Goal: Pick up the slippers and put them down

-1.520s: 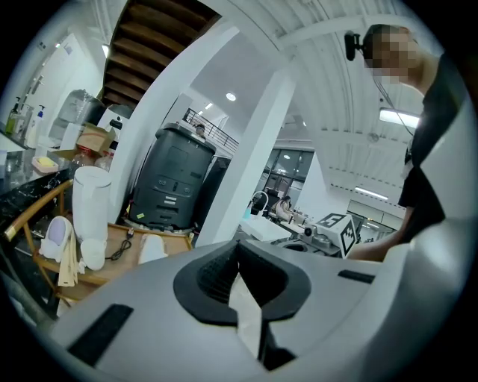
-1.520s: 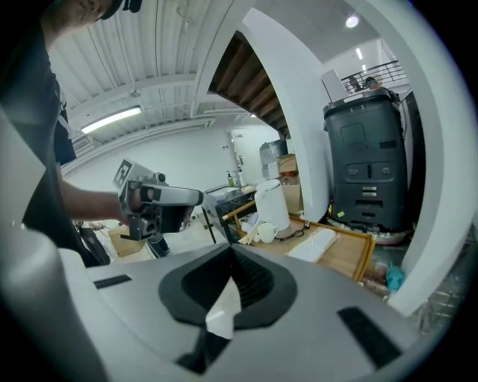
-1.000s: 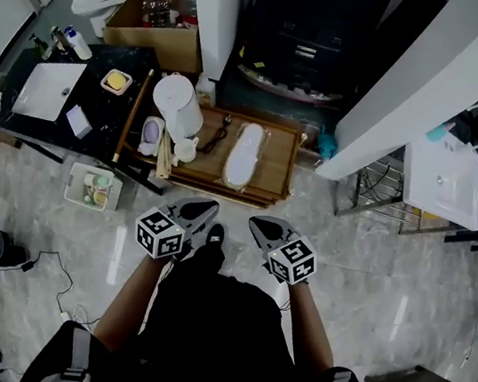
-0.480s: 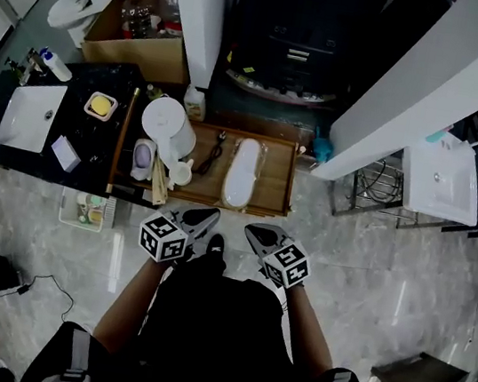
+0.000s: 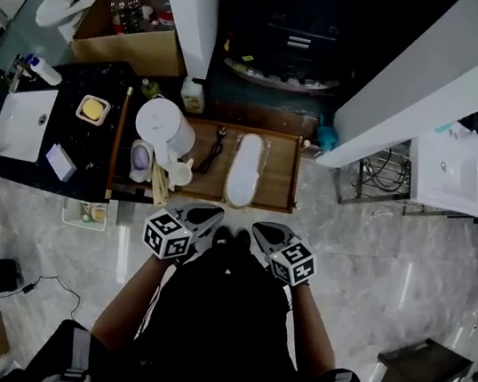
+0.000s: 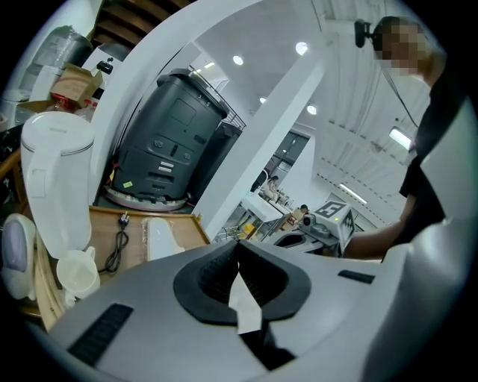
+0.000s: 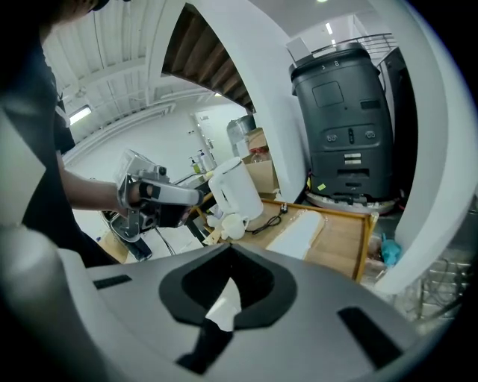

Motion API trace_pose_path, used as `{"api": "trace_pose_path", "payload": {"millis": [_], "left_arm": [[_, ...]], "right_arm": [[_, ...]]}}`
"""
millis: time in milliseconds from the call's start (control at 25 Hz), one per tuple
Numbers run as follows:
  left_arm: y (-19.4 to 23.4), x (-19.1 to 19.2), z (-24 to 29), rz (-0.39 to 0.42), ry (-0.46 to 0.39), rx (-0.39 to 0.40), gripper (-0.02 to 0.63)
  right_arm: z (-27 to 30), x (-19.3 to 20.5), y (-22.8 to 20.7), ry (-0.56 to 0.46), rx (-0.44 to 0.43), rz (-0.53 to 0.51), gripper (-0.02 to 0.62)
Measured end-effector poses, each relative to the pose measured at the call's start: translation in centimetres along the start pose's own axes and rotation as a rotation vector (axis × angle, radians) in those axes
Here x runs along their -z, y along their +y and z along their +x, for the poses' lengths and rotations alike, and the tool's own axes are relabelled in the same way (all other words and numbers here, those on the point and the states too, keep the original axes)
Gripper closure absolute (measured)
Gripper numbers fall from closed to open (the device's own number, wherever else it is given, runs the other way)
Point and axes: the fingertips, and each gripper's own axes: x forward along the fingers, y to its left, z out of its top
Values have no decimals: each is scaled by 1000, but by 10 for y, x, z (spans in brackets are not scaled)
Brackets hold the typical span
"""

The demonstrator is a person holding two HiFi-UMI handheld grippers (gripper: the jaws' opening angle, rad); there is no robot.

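Observation:
A pair of white slippers (image 5: 243,170) in clear wrap lies lengthwise on a low wooden tray (image 5: 275,187). They also show in the left gripper view as the slippers (image 6: 160,237) and in the right gripper view as the slippers (image 7: 299,231). My left gripper (image 5: 206,218) and right gripper (image 5: 260,230) hang side by side just short of the tray's near edge, tips toward it. Both are shut with nothing held; the left gripper (image 6: 237,250) and right gripper (image 7: 230,254) each show their jaws pressed together.
A white kettle (image 5: 163,123), a small cup (image 5: 179,172) and a black cable (image 5: 212,149) share the tray's left part. A black counter with a sink (image 5: 25,120) stands to the left, a white basin (image 5: 448,174) to the right and a dark machine (image 5: 286,36) behind.
Both grippers have come closer to the tray's near edge and sunk a little, still shut. The tray and slippers now lie more centred ahead of them.

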Motion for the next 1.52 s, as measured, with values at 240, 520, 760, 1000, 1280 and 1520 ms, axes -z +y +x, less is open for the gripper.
{"api": "trace_pose_path", "payload": {"millis": [240, 520, 760, 1000, 1280, 1520], "left_arm": [[19, 6, 6, -35, 27, -29, 595], [48, 19, 24, -79, 39, -44, 594], [71, 43, 41, -127, 95, -40, 592], [110, 71, 56, -201, 154, -121, 539], [143, 89, 81, -288, 174, -124, 408], [159, 100, 99, -301, 236, -116, 385]], "right_arm": [[14, 7, -15, 39, -13, 15, 588], [41, 21, -36, 91, -42, 45, 588], [66, 40, -52, 161, -55, 53, 588], [92, 58, -70, 205, -76, 107, 575], [119, 63, -106, 214, -42, 232, 454], [139, 76, -125, 262, -34, 286, 339]]}}
